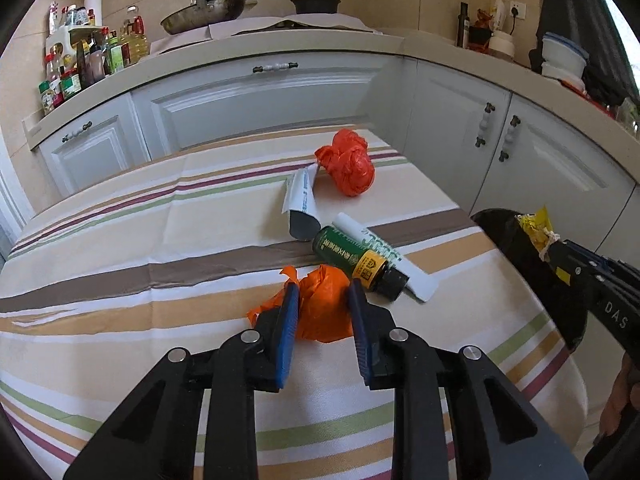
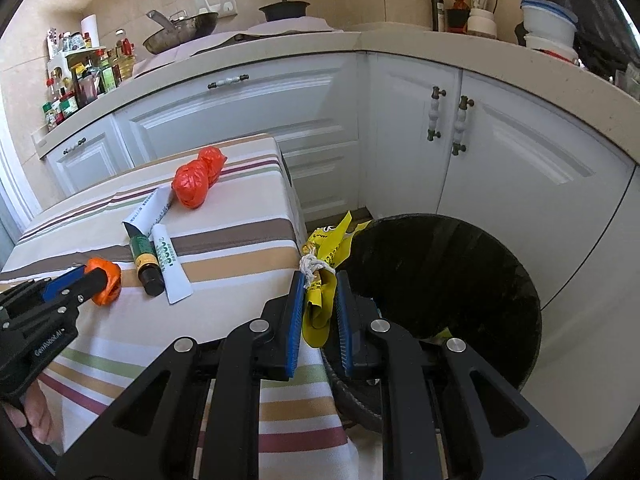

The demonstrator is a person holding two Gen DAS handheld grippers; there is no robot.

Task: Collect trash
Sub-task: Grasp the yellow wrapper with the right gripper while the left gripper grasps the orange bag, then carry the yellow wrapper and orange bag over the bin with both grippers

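My left gripper (image 1: pixel 323 286) is shut on a crumpled orange plastic bag (image 1: pixel 320 308) that rests on the striped tablecloth (image 1: pixel 120 240); the right wrist view shows the same bag (image 2: pixel 105 280) at the left gripper's tip. My right gripper (image 2: pixel 320 276) is shut on a yellow wrapper (image 2: pixel 320 304) tied with white string, held at the near rim of the black bin (image 2: pixel 460 280). On the cloth beyond lie a green bottle (image 1: pixel 352 256), a white tube (image 1: pixel 380 252), a grey-white packet (image 1: pixel 300 204) and a knotted red-orange bag (image 1: pixel 348 168).
The bin stands on the floor at the table's right side, in front of white corner cabinets (image 2: pixel 500 168). The counter above carries a wok (image 1: pixel 204 12), a dark pot (image 1: pixel 316 2) and several bottles (image 1: pixel 80 68). A person's hand (image 2: pixel 36 412) holds the left gripper.
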